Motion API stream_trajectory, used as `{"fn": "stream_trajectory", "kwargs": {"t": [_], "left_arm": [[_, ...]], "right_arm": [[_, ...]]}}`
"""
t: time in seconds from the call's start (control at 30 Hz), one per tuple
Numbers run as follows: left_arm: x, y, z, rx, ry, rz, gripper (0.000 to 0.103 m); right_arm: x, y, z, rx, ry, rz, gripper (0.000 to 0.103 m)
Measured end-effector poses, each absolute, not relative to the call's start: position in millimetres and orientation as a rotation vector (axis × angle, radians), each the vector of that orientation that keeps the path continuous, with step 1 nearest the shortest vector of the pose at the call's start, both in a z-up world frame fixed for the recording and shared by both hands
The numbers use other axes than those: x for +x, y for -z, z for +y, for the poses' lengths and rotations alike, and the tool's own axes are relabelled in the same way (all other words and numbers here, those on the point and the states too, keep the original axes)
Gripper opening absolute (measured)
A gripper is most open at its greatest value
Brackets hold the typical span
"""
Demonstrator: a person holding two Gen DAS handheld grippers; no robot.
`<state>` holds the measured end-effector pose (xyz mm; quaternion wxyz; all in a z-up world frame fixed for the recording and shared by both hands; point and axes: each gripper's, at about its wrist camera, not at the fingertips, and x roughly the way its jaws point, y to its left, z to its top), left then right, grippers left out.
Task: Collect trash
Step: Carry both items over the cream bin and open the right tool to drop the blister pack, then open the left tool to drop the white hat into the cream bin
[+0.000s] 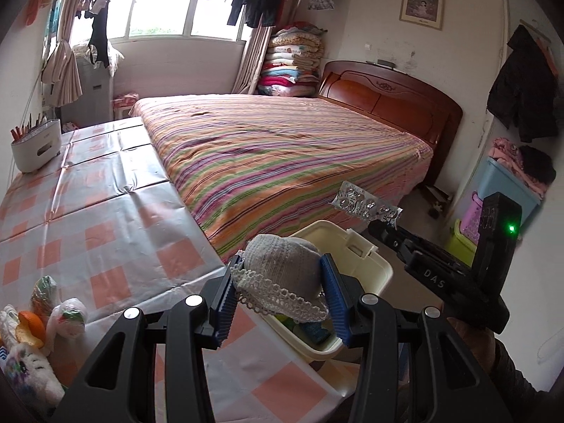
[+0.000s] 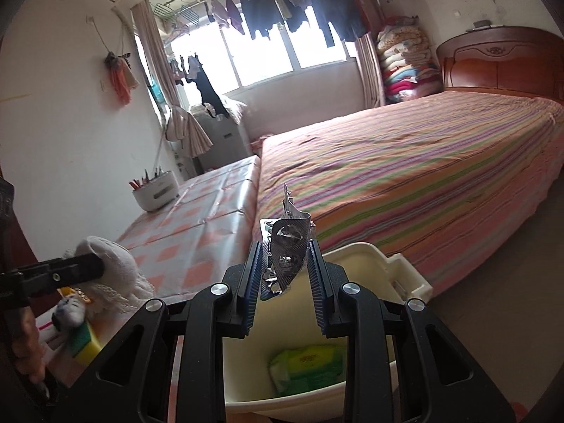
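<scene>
My left gripper (image 1: 278,278) is shut on a crumpled grey-white lace-edged sock (image 1: 282,271), held above the cream waste bin (image 1: 380,275) beside the table. My right gripper (image 2: 285,264) is shut on a silver foil blister pack (image 2: 289,246), held over the same bin (image 2: 370,271). A green packet (image 2: 306,366) lies at the bin's bottom. In the left wrist view the right gripper (image 1: 382,224) shows at the right with the foil pack (image 1: 366,204) sticking out of its tip. The right wrist view catches the left gripper (image 2: 102,264) and the sock (image 2: 109,268) at the left.
A table with an orange-checked plastic cloth (image 1: 98,218) stretches away on the left, bearing a white holder of pens (image 1: 33,144). Orange peel (image 1: 30,328), a small plastic bag (image 1: 68,317) and a plush toy (image 1: 28,370) lie near its front corner. A striped bed (image 1: 282,148) stands behind the bin.
</scene>
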<state>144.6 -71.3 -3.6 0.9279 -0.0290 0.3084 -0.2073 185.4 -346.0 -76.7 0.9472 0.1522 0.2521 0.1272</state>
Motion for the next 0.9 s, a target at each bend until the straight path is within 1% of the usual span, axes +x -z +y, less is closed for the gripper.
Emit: {"fn": "stream_trajectory", "kwargs": {"t": [0.1, 0.13, 0.17, 0.23, 0.27, 0.33, 0.43, 0.53, 0.63, 0.73, 0.9], "left_arm": [[142.9, 1.5, -77.3, -0.058, 0.435, 0.631, 0.043], [142.7, 1.3, -78.3, -0.058, 0.437, 0.631, 0.043], [142.5, 1.1, -79.7, -0.058, 0.438, 0.631, 0.043], [142.2, 1.4, -82.3, -0.053, 0.44, 0.635, 0.043], [142.0, 1.6, -83.6, -0.053, 0.44, 0.636, 0.043], [142.2, 2.7, -85.9, -0.054, 0.441, 0.641, 0.043], [141.9, 3.4, -88.1, -0.055, 0.442, 0.645, 0.043], [142.5, 4.1, -90.3, -0.058, 0.446, 0.648, 0.043], [144.6, 3.6, -94.2, -0.077, 0.459, 0.653, 0.043], [149.8, 3.3, -100.2, -0.093, 0.468, 0.651, 0.044], [158.5, 9.8, -114.1, -0.092, 0.476, 0.663, 0.044]], "right_arm": [[185.7, 78.2, -341.4, 0.291, -0.237, 0.524, 0.028], [186.0, 78.3, -340.7, 0.292, -0.235, 0.526, 0.031], [186.0, 78.1, -339.7, 0.286, -0.225, 0.526, 0.042], [185.4, 76.6, -338.1, 0.282, -0.214, 0.517, 0.05], [184.9, 75.7, -338.0, 0.288, -0.218, 0.511, 0.061], [182.4, 74.4, -341.6, 0.3, -0.201, 0.499, 0.07], [179.5, 73.1, -348.0, 0.329, -0.205, 0.487, 0.071], [177.3, 71.3, -353.9, 0.353, -0.192, 0.473, 0.076], [172.7, 67.3, -363.2, 0.395, -0.179, 0.442, 0.077], [168.3, 63.8, -374.5, 0.442, -0.155, 0.408, 0.08], [168.1, 68.2, -392.1, 0.507, -0.131, 0.407, 0.081]]}}
